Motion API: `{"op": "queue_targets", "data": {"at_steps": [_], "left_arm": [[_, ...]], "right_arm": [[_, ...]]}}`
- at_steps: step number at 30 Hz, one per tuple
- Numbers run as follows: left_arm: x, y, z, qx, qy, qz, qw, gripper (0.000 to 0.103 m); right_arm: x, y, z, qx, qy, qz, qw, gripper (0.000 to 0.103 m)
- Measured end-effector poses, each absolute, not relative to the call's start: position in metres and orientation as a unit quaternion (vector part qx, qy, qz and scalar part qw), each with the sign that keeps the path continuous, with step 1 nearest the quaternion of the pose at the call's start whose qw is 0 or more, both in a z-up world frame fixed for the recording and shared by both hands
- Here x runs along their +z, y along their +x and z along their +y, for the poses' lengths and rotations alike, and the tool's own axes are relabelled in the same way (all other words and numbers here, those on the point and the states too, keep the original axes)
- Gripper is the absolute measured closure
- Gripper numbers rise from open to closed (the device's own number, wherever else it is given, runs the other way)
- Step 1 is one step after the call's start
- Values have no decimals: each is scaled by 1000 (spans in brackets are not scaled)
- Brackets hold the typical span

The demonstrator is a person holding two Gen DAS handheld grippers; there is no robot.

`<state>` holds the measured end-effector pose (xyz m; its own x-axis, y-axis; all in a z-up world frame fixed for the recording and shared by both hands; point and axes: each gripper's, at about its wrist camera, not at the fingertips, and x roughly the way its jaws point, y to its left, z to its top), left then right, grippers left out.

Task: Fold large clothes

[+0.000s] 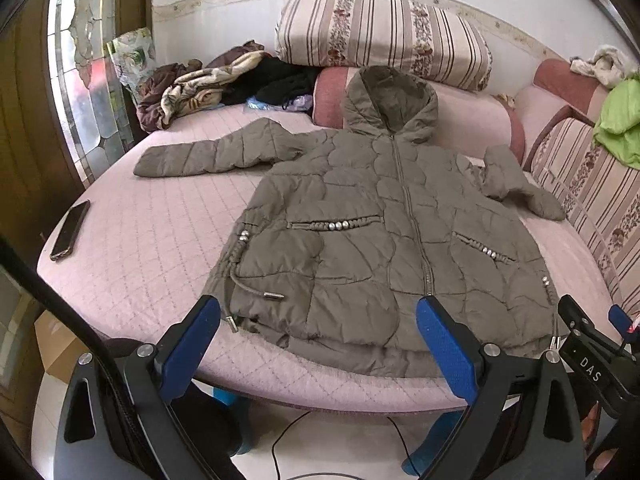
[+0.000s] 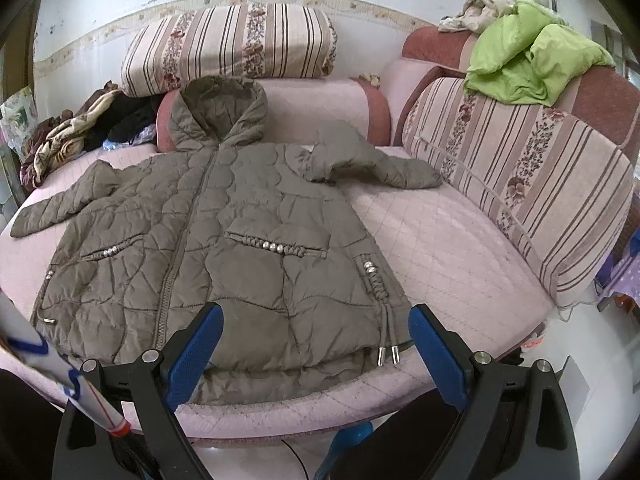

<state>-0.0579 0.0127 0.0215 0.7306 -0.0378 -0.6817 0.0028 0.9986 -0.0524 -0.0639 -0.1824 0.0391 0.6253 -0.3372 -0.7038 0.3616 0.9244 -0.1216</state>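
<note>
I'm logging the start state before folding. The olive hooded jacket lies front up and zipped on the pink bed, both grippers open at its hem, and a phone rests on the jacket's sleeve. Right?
Not quite: the phone lies on the bare pink bed, apart from the jacket and its sleeve, as the left wrist view shows. The rest holds: the left gripper and right gripper are open at the hem.
</note>
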Motion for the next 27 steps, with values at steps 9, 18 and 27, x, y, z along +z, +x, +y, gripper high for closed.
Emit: {"op": "queue_targets", "data": {"at_steps": [9, 18, 27], "left_arm": [[50, -83, 36, 16, -47, 324, 945, 5], [80, -104, 67, 63, -65, 280, 956, 5], [111, -116, 88, 123, -64, 249, 959, 5]], "right_arm": [[63, -84, -174, -199, 14, 364, 910, 7], [95, -101, -173, -197, 53, 290, 935, 6], [120, -87, -162, -132, 28, 273, 952, 6]]}}
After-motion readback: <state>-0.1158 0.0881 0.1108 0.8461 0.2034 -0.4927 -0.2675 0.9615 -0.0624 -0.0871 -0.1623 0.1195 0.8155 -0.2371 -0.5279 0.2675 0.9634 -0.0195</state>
